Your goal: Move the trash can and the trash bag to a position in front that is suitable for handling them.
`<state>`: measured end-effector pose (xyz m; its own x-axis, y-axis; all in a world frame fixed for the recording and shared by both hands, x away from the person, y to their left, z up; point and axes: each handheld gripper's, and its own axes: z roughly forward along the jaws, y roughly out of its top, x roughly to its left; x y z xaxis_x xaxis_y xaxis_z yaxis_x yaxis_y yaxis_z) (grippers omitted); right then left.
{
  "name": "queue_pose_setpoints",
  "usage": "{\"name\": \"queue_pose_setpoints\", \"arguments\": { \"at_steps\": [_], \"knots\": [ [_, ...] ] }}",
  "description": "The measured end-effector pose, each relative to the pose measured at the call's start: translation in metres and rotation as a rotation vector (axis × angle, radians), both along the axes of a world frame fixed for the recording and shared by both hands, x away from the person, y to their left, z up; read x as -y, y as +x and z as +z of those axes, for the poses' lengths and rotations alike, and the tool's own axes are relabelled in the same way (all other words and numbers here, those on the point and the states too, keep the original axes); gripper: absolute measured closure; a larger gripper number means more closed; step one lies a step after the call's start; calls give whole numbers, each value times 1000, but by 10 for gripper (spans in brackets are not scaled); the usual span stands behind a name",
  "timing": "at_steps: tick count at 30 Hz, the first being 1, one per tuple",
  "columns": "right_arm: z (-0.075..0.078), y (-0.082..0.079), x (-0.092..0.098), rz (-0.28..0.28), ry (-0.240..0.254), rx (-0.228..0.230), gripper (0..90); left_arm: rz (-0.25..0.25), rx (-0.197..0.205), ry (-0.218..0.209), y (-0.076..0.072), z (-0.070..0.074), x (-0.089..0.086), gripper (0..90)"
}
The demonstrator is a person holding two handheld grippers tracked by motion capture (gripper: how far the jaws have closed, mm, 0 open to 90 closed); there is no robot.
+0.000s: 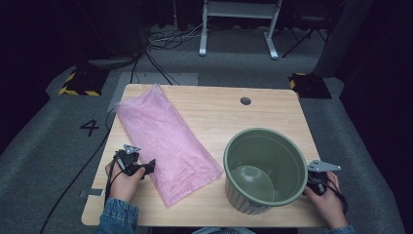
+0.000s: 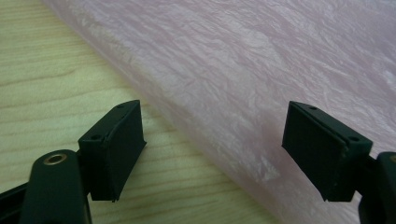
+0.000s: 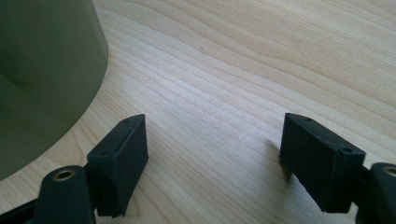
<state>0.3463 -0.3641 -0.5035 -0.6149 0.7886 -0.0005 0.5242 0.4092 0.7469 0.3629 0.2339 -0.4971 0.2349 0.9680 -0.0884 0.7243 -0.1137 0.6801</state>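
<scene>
A long pink plastic bag (image 1: 165, 141) lies flat and slantwise across the left half of the wooden table (image 1: 214, 117). My left gripper (image 1: 148, 167) is open at the bag's near left edge; in the left gripper view the crinkled pink bag (image 2: 261, 70) runs between and beyond the wide-apart jaws of the left gripper (image 2: 210, 149), and the pads do not press on it. A green ribbed pot (image 1: 265, 168) stands at the front right. My right gripper (image 1: 311, 187) rests just right of the pot, open over bare wood (image 3: 224, 116), with the pot's wall (image 3: 42, 79) at its left.
A round cable hole (image 1: 245, 101) sits near the table's far edge. Beyond the table are grey carpet, black cables, a white frame and yellow-black striped blocks. A cable trails off the table's left side.
</scene>
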Motion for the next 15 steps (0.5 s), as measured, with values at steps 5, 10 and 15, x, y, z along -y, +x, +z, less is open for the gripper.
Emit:
{"name": "queue_pose_setpoints", "arguments": {
  "at_steps": [5,10,15],
  "knots": [
    [0,0,0,0,0,0,235,-20,18,66,14,-3,9,174],
    [0,0,0,1,-1,0,235,-23,31,66,20,-4,12,162],
    [0,0,0,0,-1,0,235,-51,103,44,18,-6,15,454]
  ]
}}
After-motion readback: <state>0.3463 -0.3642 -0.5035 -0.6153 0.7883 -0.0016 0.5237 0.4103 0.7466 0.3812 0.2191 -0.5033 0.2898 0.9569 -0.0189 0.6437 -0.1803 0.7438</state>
